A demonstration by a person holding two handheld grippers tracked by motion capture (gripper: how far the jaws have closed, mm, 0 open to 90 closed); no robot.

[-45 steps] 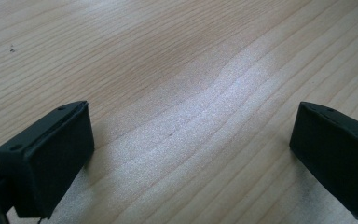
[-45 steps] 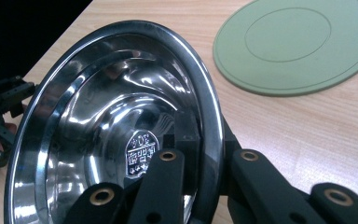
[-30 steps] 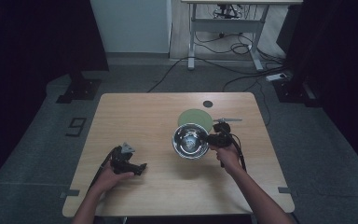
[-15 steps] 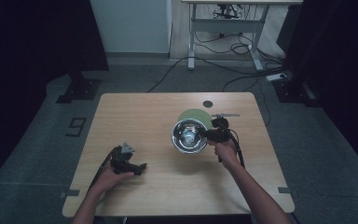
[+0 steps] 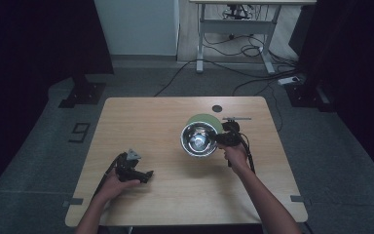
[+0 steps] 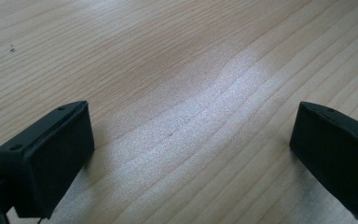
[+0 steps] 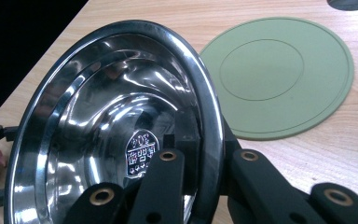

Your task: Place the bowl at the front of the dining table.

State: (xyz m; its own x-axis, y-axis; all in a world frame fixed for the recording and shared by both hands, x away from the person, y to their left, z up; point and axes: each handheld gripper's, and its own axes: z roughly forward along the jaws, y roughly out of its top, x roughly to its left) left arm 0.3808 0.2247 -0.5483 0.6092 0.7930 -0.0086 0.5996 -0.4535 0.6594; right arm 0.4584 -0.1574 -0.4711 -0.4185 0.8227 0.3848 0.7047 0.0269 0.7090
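Observation:
A shiny steel bowl [image 5: 198,139] [image 7: 112,121] hangs tilted above the wooden table [image 5: 141,122], partly over a flat round green mat [image 5: 205,120] [image 7: 279,74]. My right gripper [image 5: 219,139] [image 7: 200,158] is shut on the bowl's right rim, one jaw inside and one outside. My left gripper [image 5: 147,175] [image 6: 191,154] rests low on the table near the front left, open, with only bare wood between its jaws.
A small dark round hole [image 5: 217,108] sits in the table near the far edge, behind the mat. Beyond the table are a desk frame and cables [image 5: 243,48] on the floor. Dark curtains flank both sides.
The right gripper has carried the bowl a little farther back, over more of the green mat. The left gripper has not moved.

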